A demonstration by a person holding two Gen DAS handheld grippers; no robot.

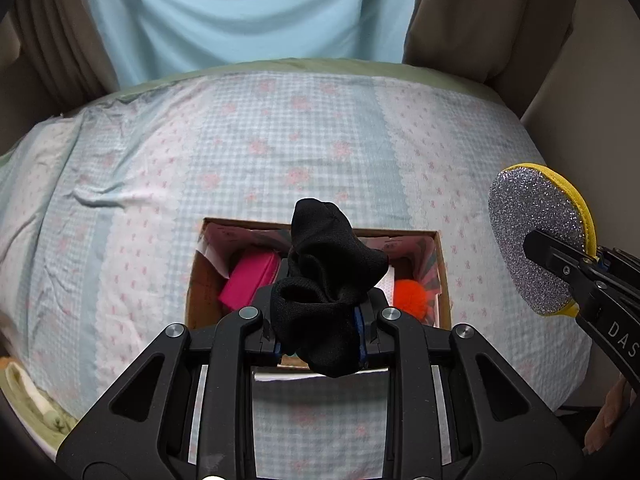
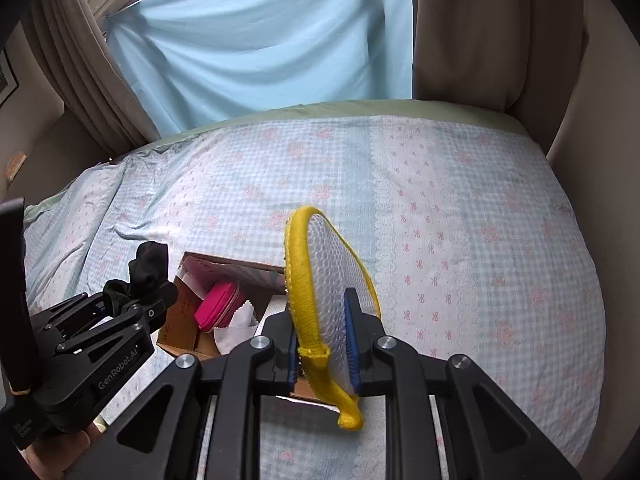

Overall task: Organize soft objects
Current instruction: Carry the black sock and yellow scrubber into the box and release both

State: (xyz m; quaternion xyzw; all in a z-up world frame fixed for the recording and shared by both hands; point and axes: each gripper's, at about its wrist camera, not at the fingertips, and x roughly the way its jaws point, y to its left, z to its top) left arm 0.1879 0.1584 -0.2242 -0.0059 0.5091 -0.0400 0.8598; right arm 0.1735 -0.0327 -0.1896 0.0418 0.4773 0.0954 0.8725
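Note:
My left gripper [image 1: 320,316] is shut on a bunched black sock [image 1: 326,280] and holds it above an open cardboard box [image 1: 442,276] on the bed. The box holds a pink pouch [image 1: 250,280] and an orange pom-pom [image 1: 412,294]. My right gripper [image 2: 322,336] is shut on a yellow-edged scrub pad [image 2: 332,280], white mesh on one side and silver glitter on the other [image 1: 536,240]. It hovers to the right of the box. The left gripper with the sock [image 2: 146,268] shows at the left of the right wrist view, over the box [image 2: 176,320].
The bed [image 1: 280,140] has a pale blue checked cover with pink flowers. A light blue sheet [image 1: 248,12] and beige curtains [image 1: 480,20] hang behind it. Green fabric [image 1: 36,408] lies at the lower left. A wall rises on the right.

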